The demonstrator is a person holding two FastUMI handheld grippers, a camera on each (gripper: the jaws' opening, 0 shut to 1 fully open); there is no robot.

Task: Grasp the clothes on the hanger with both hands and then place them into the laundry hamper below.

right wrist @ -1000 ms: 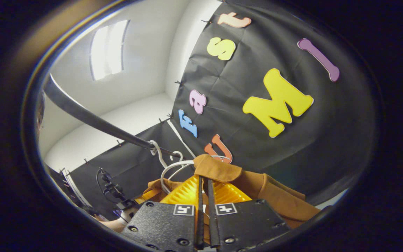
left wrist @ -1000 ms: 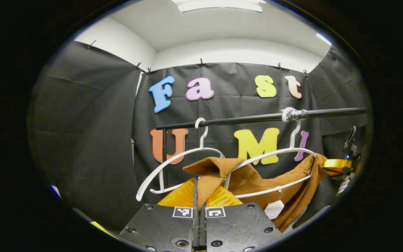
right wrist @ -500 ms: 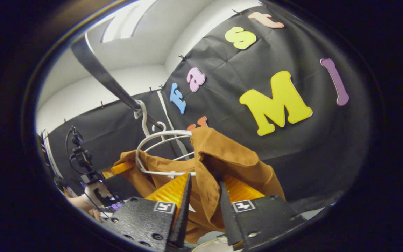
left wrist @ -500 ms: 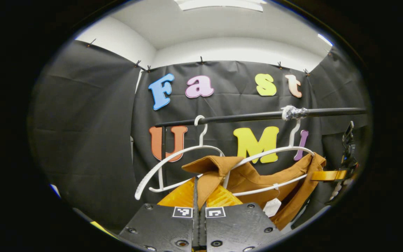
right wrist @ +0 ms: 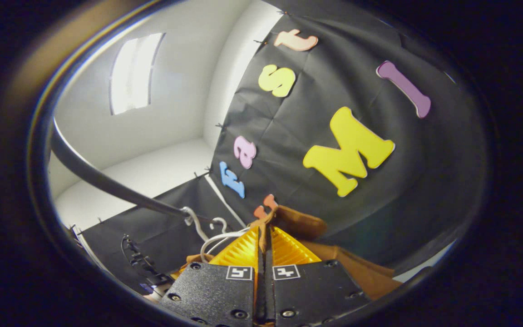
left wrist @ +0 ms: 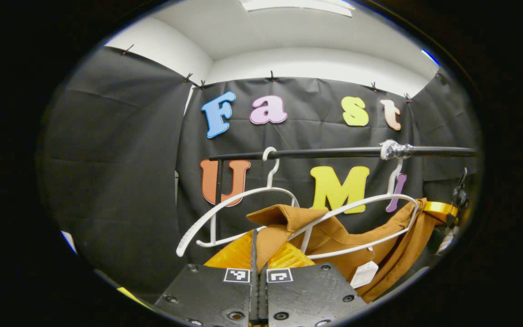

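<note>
The black rail (left wrist: 334,152) runs level across the booth and serves as reference. Two white hangers hook over it: an empty hanger (left wrist: 239,204) toward its left end, and a second hanger (left wrist: 366,206) below a taped wrap on the rail toward its right end. The brown garment (left wrist: 334,236) hangs below the rail, draped on the second hanger, its collar folded forward under the rail's middle and a pale tag (left wrist: 364,274) dangling from its lower part. The left tongs (left wrist: 258,247) sit below the rail's middle; their fingers are brought together with only a thin seam between them, and brown collar cloth is pinched in that seam. In the right gripper view the right tongs (right wrist: 265,238) are likewise closed tight, with a fold of the garment (right wrist: 298,225) caught between the fingers and rising just past the tips; the rail (right wrist: 107,181) passes above and to their left, with the hanger hooks (right wrist: 200,222) seated on it. The right tongs also appear in the left gripper view beneath the rail's right end, touching the garment's far shoulder.
</note>
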